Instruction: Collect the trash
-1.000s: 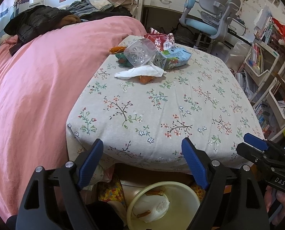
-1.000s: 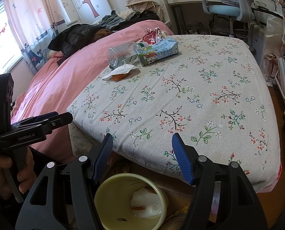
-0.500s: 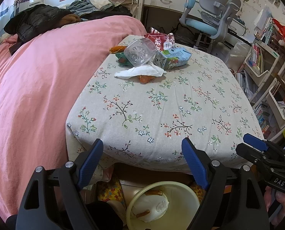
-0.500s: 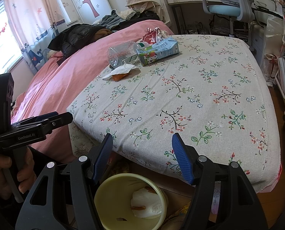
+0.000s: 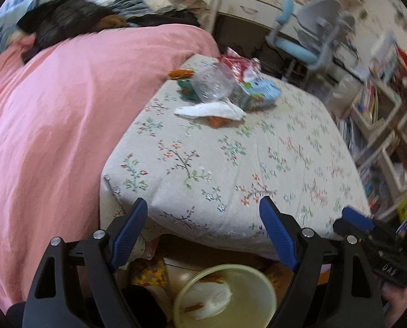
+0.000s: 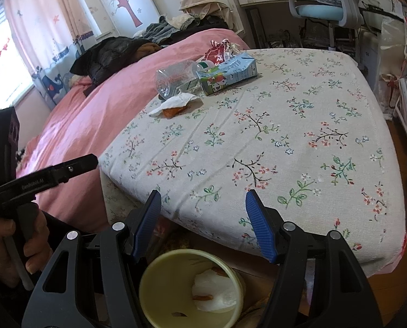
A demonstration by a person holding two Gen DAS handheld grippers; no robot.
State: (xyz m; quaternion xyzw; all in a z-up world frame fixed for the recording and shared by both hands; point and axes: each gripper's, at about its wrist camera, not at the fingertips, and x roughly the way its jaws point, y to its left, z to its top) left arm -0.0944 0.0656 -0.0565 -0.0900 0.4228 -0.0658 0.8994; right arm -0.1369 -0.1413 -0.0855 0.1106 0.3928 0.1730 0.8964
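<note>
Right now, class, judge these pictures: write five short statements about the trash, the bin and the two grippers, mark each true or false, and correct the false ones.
1. The left gripper is open and holds nothing. True.
2. The clear plastic bottle stands upright on the floral cloth. False: it lies on its side.
3. The yellow bin already holds a crumpled white tissue. True.
4. The right gripper is shut on the blue carton. False: it is open, and the carton lies far from it beside the bottle.
5. The white tissue on the cloth lies in the pink blanket's middle. False: it lies on the floral cloth, nearer than the bottle.
</note>
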